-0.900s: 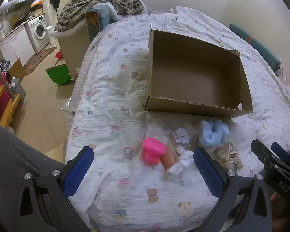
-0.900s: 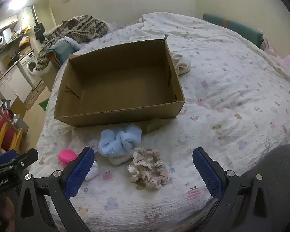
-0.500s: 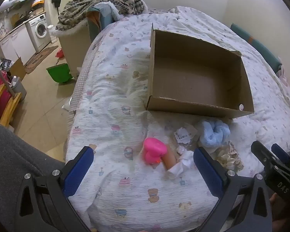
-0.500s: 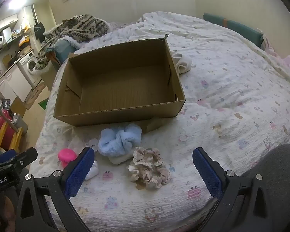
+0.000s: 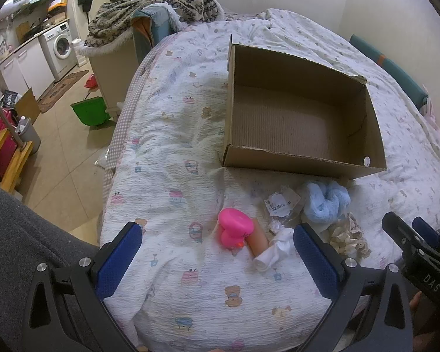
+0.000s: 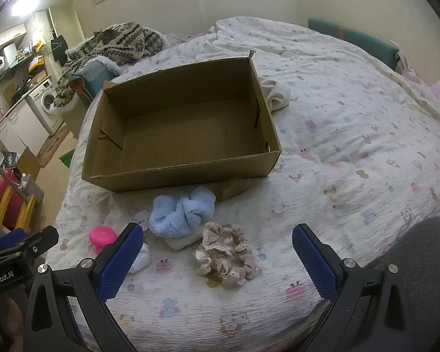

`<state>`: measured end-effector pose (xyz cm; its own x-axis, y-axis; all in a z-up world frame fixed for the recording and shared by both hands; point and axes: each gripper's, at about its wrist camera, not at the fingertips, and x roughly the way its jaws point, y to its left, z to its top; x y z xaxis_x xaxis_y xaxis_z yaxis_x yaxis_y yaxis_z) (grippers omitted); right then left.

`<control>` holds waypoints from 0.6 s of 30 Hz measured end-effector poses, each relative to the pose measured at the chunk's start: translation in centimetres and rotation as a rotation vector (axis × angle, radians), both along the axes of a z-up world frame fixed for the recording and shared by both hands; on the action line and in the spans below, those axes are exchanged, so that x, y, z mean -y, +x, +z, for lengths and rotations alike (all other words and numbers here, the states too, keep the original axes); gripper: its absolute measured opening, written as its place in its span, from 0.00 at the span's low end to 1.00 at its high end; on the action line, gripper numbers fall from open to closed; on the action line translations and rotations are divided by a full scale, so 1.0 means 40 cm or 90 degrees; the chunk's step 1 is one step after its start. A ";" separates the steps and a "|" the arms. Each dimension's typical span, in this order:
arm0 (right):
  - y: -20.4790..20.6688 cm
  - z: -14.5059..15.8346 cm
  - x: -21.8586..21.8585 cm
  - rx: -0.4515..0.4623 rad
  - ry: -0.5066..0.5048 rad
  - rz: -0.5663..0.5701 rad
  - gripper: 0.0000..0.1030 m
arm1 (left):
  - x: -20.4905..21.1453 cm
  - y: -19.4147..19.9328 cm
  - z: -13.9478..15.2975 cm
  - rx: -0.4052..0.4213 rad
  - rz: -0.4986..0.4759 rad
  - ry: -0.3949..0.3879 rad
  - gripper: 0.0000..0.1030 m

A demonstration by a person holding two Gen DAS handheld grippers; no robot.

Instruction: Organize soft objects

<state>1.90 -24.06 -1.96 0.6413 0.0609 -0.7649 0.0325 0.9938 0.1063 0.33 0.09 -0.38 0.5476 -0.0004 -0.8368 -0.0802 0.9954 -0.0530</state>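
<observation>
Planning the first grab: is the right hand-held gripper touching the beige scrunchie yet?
Apart. The right wrist view shows the right hand-held gripper wide open, with bare sheet between each finger and the beige scrunchie.

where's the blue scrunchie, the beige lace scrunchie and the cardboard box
blue scrunchie [image 6: 181,214], right wrist view, on its fluffy middle
beige lace scrunchie [image 6: 228,254], right wrist view, on its ruffled upper band
cardboard box [image 6: 173,179], right wrist view, on its near outer wall
</observation>
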 end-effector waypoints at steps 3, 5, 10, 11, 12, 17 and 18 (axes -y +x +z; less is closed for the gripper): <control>0.000 0.000 0.000 0.000 0.001 0.000 1.00 | 0.001 -0.001 0.001 0.000 -0.001 0.001 1.00; 0.000 0.000 0.000 0.000 0.001 0.000 1.00 | 0.001 -0.001 0.002 0.000 0.000 0.001 1.00; 0.000 0.000 -0.001 -0.001 0.002 -0.001 1.00 | 0.001 0.001 0.001 -0.001 0.001 0.001 1.00; 0.000 0.000 -0.001 -0.001 0.002 -0.001 1.00 | 0.001 -0.001 0.002 0.000 0.001 0.002 1.00; 0.000 0.000 0.000 -0.001 0.001 -0.001 1.00 | 0.001 -0.001 0.002 0.000 0.000 0.001 1.00; 0.000 0.000 0.000 -0.001 0.002 -0.001 1.00 | 0.001 -0.001 0.002 0.000 0.000 0.002 1.00; 0.000 0.000 0.000 -0.001 0.002 -0.001 1.00 | 0.002 0.000 0.001 0.000 0.000 0.002 1.00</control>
<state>1.90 -24.05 -1.98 0.6403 0.0628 -0.7655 0.0339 0.9934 0.1098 0.34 0.02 -0.36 0.5474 0.0022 -0.8369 -0.0797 0.9956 -0.0495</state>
